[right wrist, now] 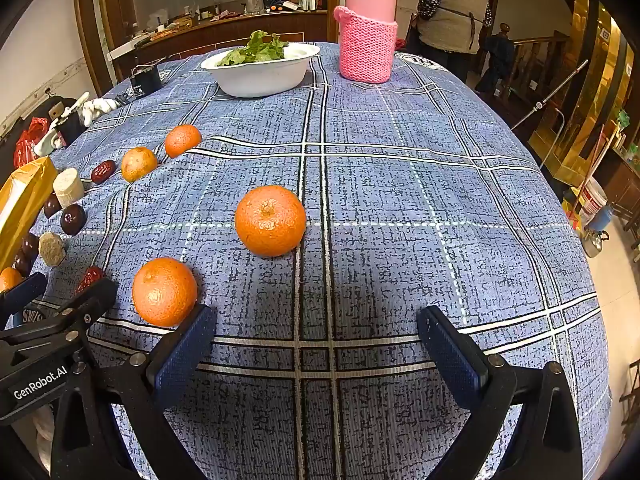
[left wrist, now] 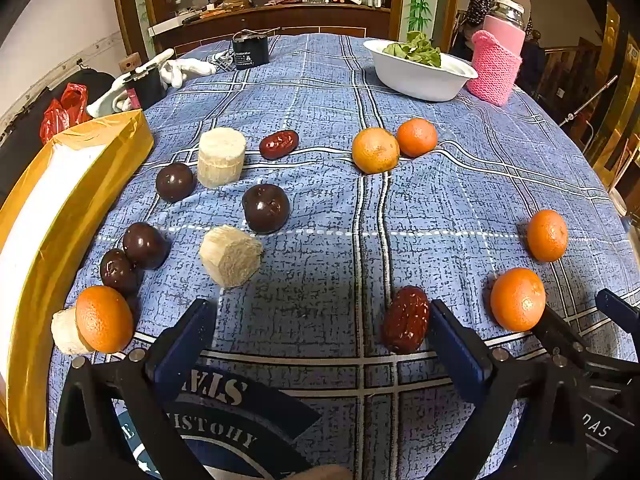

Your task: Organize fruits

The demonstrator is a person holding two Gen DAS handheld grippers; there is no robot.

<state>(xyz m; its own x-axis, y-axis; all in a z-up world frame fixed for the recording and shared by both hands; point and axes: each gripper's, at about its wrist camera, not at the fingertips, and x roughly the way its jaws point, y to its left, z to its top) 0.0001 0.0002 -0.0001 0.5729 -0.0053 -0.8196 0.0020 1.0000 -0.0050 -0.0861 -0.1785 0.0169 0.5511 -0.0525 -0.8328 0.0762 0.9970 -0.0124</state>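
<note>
A: On the blue plaid tablecloth (left wrist: pixel 320 120), how much fruit do you count?

B: Five round orange mandarins: a touching pair at mid-table (left wrist: pixel 375 150), two well apart toward the right (left wrist: pixel 547 235), and one near the left edge (left wrist: pixel 104 319) leaning on a pale chunk. Four glossy dark-purple round fruits (left wrist: pixel 266 208), two of them touching. Two wrinkled red dates (left wrist: pixel 279 144), one far, one near (left wrist: pixel 406 319). Three pale, fibrous cut cylinders (left wrist: pixel 221 157), one half hidden behind that left mandarin.

A: And the tongs?

B: The left gripper (left wrist: pixel 320 344) has its blue-padded jaws spread wide over bare cloth and holds nothing. The near date lies just outside its right finger; whether they touch I cannot tell.

A: The right gripper (right wrist: pixel 316 344)?

B: Equally wide open and empty. The closest mandarin (right wrist: pixel 164 292) sits just outside its left finger, possibly brushing the tip. Another mandarin (right wrist: pixel 270 220) lies ahead, between the fingers' lines but well clear.

A: What surrounds the fruit?

B: A yellow-sided cardboard box with a white inside (left wrist: pixel 60 216) along the left edge. At the far side, a white bowl of green leaves (right wrist: pixel 260 68) and a jar in a pink knitted sleeve (right wrist: pixel 368 44). A person (right wrist: pixel 452 12) stands beyond the table.
</note>
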